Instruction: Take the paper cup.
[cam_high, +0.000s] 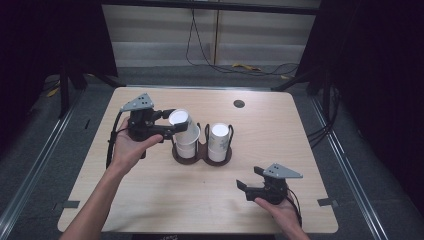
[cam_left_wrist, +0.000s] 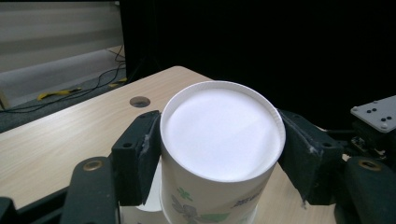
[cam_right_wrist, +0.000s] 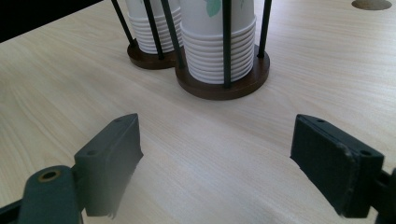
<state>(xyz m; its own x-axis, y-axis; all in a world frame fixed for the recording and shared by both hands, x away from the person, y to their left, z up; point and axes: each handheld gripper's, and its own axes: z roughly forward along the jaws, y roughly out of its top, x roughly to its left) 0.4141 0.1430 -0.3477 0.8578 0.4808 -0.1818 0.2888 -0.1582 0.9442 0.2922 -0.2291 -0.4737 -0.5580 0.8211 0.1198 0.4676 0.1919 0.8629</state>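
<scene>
Cup held: a white paper cup sits upside down between the jaws of the left gripper, its closed flat base facing up and tipped a little toward the camera above.
Cup's long axis: close to upright, leaning slightly, with the wide mouth pointing down over the left stack.
Where it is: at the top of the left stack in the cup holder, near the middle of the table; whether it still touches the cup beneath I cannot tell.
Left gripper: closed on the cup, one black pad pressed against each side of the wall just below the base rim, as the left gripper view shows.
Left hand: the hand wraps the gripper body from below, the forearm running up from the bottom left edge, the jaws pointing level toward the holder.
Right gripper: the right gripper has its jaws spread wide with nothing between them, and is well apart from the holder, near the table's front right.
Right hand: the hand holds it low over the wood, jaws aimed toward the right stack.
Print on the cup: green leaf shapes and a line of small dark writing, too blurred to read.
Other cups: both stacks are upside down inside thin black rods on round dark wooden bases.
</scene>
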